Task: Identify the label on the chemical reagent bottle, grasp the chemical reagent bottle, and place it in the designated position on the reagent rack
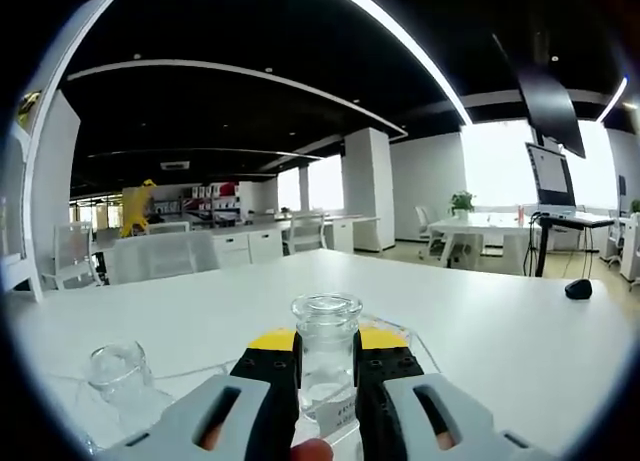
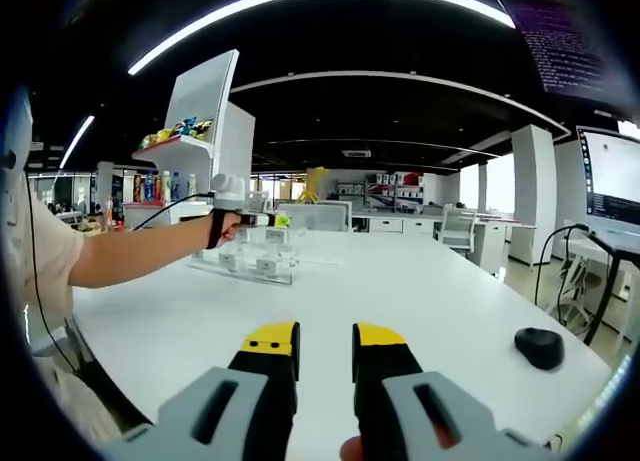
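While the clear glass reagent bottle (image 1: 326, 346) is clamped between the yellow-tipped jaws of the left gripper (image 1: 326, 353), it is held over the transparent acrylic reagent rack (image 1: 415, 349) on the white bench (image 1: 480, 321), so the placing step is judged to be in hand. A white label is glimpsed low on the bottle, but its text cannot be read. A 2nd glass bottle (image 1: 118, 369) is seen to the left, seemingly seated in the rack. The smooth glass could slip if the grip is loosened too early, and the bottle could tip if it is lowered off-centre against a slot edge. The neighbouring bottle could be knocked by a sideways drift. The right gripper (image 2: 325, 346) is held well apart above bare bench, its jaws narrowly parted and empty; a black mouse (image 2: 540, 347) lies near its right.
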`<action>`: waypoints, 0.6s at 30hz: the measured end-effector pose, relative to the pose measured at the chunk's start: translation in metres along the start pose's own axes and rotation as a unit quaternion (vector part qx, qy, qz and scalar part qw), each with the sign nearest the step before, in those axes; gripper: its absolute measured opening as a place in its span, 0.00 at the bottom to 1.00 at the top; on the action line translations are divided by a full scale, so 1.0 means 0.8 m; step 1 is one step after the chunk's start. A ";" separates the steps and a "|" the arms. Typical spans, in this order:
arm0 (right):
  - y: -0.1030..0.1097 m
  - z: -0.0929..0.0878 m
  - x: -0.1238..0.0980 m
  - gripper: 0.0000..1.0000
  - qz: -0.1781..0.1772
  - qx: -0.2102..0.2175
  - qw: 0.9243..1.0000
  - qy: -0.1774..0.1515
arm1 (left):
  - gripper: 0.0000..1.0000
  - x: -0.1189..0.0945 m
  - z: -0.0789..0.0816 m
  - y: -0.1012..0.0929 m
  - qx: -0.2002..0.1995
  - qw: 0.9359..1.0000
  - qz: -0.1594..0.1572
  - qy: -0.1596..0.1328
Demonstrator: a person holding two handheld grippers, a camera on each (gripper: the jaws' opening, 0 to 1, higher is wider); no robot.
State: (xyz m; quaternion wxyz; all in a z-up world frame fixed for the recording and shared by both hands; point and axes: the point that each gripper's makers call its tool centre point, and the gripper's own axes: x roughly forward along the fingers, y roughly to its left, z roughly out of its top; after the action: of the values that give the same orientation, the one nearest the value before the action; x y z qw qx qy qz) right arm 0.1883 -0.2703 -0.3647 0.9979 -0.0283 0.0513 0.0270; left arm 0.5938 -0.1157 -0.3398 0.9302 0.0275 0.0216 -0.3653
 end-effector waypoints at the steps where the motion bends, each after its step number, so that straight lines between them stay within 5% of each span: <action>1: 0.000 0.000 0.000 0.21 0.000 0.000 1.000 0.000 | 0.20 0.000 0.000 0.000 0.000 1.000 0.000 0.000; 18: 0.003 0.002 0.000 0.21 0.002 -0.001 1.000 -0.003 | 0.24 -0.012 0.010 -0.002 -0.002 1.000 -0.008 -0.013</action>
State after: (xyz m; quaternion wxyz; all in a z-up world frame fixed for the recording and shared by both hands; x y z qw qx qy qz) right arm 0.1885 -0.2679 -0.3628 0.9980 -0.0290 0.0487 0.0288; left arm 0.5858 -0.1104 -0.3314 0.9274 0.0203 0.0109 -0.3734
